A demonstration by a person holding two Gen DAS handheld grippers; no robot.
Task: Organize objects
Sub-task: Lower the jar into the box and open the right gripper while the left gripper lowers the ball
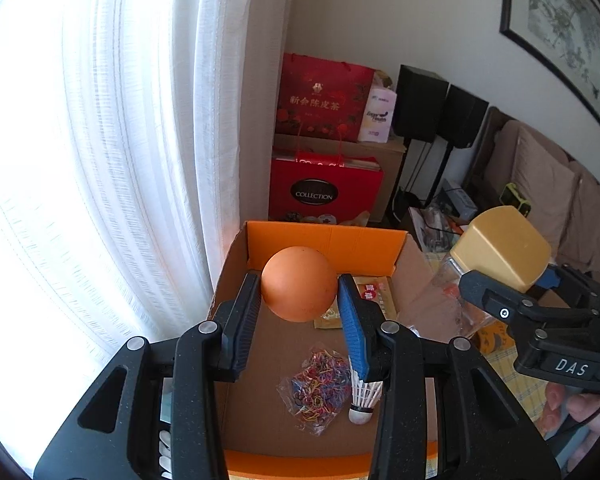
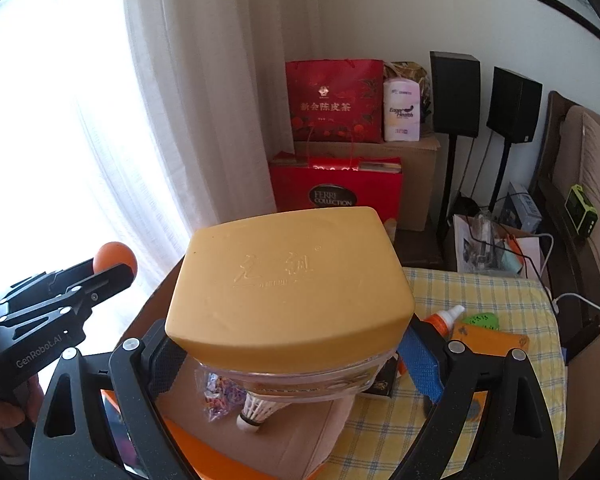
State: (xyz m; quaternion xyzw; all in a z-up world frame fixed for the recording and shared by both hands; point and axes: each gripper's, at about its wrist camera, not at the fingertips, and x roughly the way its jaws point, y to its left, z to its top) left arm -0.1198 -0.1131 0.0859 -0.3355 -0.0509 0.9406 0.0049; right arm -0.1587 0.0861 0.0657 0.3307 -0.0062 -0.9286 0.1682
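Partway through. Open orange-lined cardboard box (image 1: 328, 240) already holds a clear bag of coloured rubber bands (image 1: 316, 388), a white feather shuttlecock (image 1: 362, 398) and a flat gold packet (image 1: 376, 292). Left gripper (image 1: 300, 300) is clamped on a smooth orange ball (image 1: 299, 283), above the box. Right gripper (image 2: 292, 360), jaws wide, grips a clear plastic jar with gold lid (image 2: 290, 284) near the box's right edge. Small items left on the yellow checked cloth (image 2: 500, 292); probably an orange-capped bottle (image 2: 444, 318), too small to be sure.
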